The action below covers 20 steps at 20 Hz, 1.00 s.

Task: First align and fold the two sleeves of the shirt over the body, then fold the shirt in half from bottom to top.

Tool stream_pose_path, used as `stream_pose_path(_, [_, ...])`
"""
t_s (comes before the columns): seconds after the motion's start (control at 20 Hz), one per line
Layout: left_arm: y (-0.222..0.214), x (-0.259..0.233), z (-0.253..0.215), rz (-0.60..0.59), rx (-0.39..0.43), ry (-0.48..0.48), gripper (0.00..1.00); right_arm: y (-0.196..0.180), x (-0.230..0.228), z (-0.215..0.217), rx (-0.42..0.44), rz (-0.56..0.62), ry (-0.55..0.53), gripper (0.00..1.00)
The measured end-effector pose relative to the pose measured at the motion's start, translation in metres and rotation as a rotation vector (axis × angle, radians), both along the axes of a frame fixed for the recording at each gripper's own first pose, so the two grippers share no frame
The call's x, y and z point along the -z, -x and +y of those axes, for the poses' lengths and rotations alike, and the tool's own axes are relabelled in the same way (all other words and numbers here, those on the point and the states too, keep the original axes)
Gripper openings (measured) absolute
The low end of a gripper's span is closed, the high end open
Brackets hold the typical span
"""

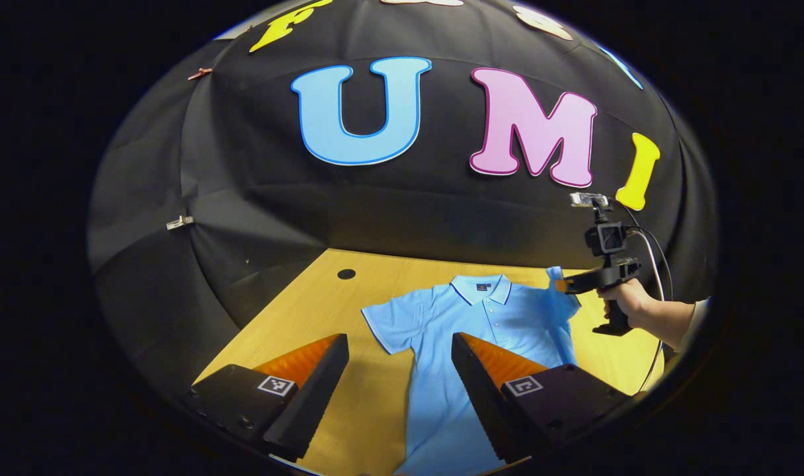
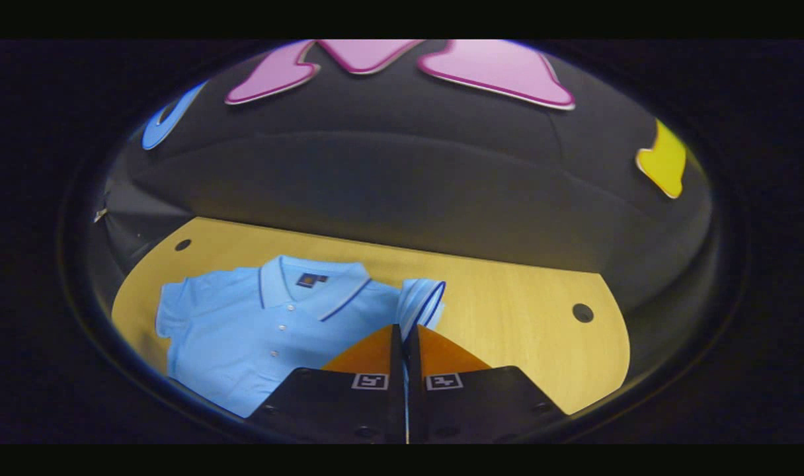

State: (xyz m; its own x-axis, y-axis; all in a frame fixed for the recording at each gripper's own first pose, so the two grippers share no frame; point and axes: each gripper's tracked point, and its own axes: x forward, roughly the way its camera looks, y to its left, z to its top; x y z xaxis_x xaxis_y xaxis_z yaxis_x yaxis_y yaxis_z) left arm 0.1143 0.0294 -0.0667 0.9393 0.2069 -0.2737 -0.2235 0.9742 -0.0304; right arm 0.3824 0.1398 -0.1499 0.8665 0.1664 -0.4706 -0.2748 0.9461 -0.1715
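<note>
Right now the biggest thing is the wooden table (image 1: 296,317), which shows as a wide yellow top in the right gripper view (image 2: 521,311) too. It has a small dark round hole near its back edge (image 1: 346,274), and the right gripper view shows one more hole on the other side (image 2: 582,313).

Next comes the light blue shirt (image 1: 481,330). It lies flat on the table with its collar (image 1: 481,287) toward the black cloth wall and its buttons facing up. In the right gripper view the shirt (image 2: 256,324) fills the left part of the table. One short sleeve (image 1: 392,324) lies spread out flat on the wood. The other sleeve (image 2: 420,299) is lifted up off the table, and its striped cuff curls over.

The left gripper (image 1: 399,347) hangs above the lower part of the shirt. Its jaws are spread wide apart and hold nothing, with shirt and table showing between them.

The right gripper (image 2: 404,330) has its jaws pressed together on the lifted sleeve, and the blue cloth pokes out just past the tips. In the left gripper view, that same gripper (image 1: 562,285) is at the far side of the shirt, pinching the raised sleeve (image 1: 561,301), and a hand (image 1: 623,301) holds its handle.
</note>
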Motion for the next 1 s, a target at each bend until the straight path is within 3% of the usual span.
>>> stream_pose_path(0.05, [0.001, 0.002, 0.001, -0.001, 0.001, 0.005, 0.99, 0.008, 0.003, 0.02, -0.029, 0.004, 0.004, 0.11])
stream_pose_path(0.2, [0.004, 0.004, 0.009, -0.013, -0.002, 0.01, 0.99, 0.031, 0.018, 0.075, -0.122, 0.023, 0.038, 0.04])
stream_pose_path(0.3, [0.005, 0.006, 0.016, -0.022, -0.008, 0.022, 0.99, 0.05, 0.029, 0.106, -0.187, 0.038, 0.041, 0.23])
stream_pose_path(0.45, [0.001, 0.015, 0.031, -0.022, -0.012, 0.038, 0.99, 0.077, 0.04, 0.138, -0.239, 0.059, 0.007, 0.6])
stream_pose_path(0.55, [-0.009, 0.023, 0.039, -0.02, -0.004, 0.052, 0.99, 0.095, 0.037, 0.136, -0.231, 0.057, -0.014, 0.96])
stream_pose_path(0.75, [-0.052, 0.044, 0.056, -0.006, 0.029, 0.073, 0.99, 0.122, 0.017, 0.099, -0.205, 0.005, -0.027, 0.98])
stream_pose_path(0.9, [-0.1, 0.062, 0.068, 0.001, 0.035, 0.086, 0.99, 0.136, -0.006, 0.061, -0.218, -0.052, 0.029, 0.98])
stream_pose_path(1.0, [-0.136, 0.081, 0.074, 0.033, 0.043, 0.084, 0.99, 0.146, -0.021, 0.04, -0.196, -0.076, 0.008, 0.98])
